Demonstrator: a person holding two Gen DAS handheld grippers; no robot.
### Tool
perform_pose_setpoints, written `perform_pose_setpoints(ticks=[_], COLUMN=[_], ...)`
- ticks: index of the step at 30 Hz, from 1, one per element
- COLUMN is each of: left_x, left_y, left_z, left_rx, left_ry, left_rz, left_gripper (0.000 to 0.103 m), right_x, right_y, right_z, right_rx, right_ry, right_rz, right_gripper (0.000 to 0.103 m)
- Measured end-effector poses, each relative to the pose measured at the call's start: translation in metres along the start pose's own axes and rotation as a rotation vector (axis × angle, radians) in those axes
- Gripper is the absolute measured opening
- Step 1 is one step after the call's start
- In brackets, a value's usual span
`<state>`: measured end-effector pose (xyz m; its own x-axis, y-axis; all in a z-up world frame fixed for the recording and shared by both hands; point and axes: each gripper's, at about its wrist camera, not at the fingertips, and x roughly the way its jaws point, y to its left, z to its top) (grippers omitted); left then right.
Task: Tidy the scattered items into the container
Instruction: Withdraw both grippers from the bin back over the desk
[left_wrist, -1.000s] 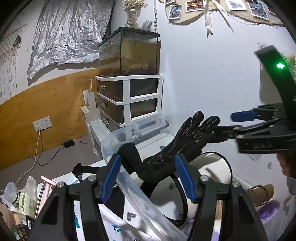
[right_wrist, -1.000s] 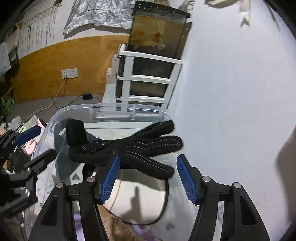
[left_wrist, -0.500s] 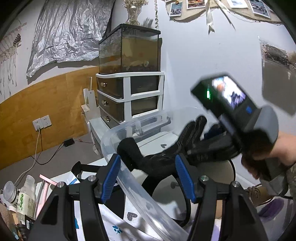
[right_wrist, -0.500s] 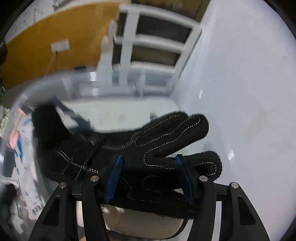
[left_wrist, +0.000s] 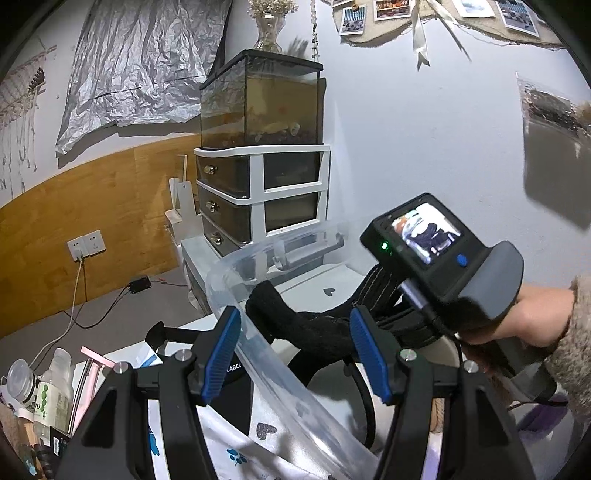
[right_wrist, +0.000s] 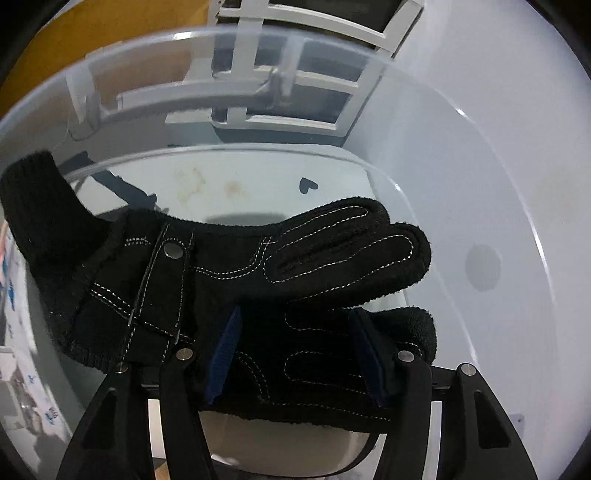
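Glove: we see the black glove (right_wrist: 229, 280) draped across the clear container (right_wrist: 480, 155), cuff over its left rim.
Right gripper (right_wrist: 295, 354): our jaws spread wide, glove fingers between; contact perhaps, unclear.
Left gripper (left_wrist: 295, 354): jaws apart, empty.

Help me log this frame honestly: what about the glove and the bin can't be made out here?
- Right wrist view: black glove covers what lies under it in the clear bin; grip by the right gripper unclear.
- Left wrist view: the right gripper's body hides the glove's finger end.
- Left wrist view: the left gripper fingers block the bin's near wall; bottles at lower left are cut off.
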<state>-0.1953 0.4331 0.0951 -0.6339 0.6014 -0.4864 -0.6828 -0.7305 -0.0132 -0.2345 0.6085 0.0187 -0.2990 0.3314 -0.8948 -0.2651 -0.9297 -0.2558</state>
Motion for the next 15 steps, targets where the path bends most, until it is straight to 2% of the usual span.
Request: perform_pose_setpoints(ticks=[4,7,11,15], left_x=[-0.002,-0.004,-0.008,-0.013], left_y=[-0.001,-0.003,-0.006,-0.01], left_z=[-0.001,-0.001,0.002,0.003], left_rx=[-0.001,0.007,0.014,0.021], left_ry=[0.0,0.0,-0.007,-0.01], left_rz=[0.0,0.001,-0.003,-0.002], left_gripper=[0.061,0.061,0.061,0.061], right_x=[-0.002,-0.014,-0.049,-0.085], right_y=[-0.003,-0.014,-0.036,-0.051], right_z=[-0.001,-0.001,-0.004,-0.014], right_rx=[0.022,0.064,0.149,0.18], right_ry=[-0.005,-0.029,-0.117,-0.181], right_rz=[0.013,0.061,0.191,0.215], right_gripper=[0.059,0.059,0.059,0.059])
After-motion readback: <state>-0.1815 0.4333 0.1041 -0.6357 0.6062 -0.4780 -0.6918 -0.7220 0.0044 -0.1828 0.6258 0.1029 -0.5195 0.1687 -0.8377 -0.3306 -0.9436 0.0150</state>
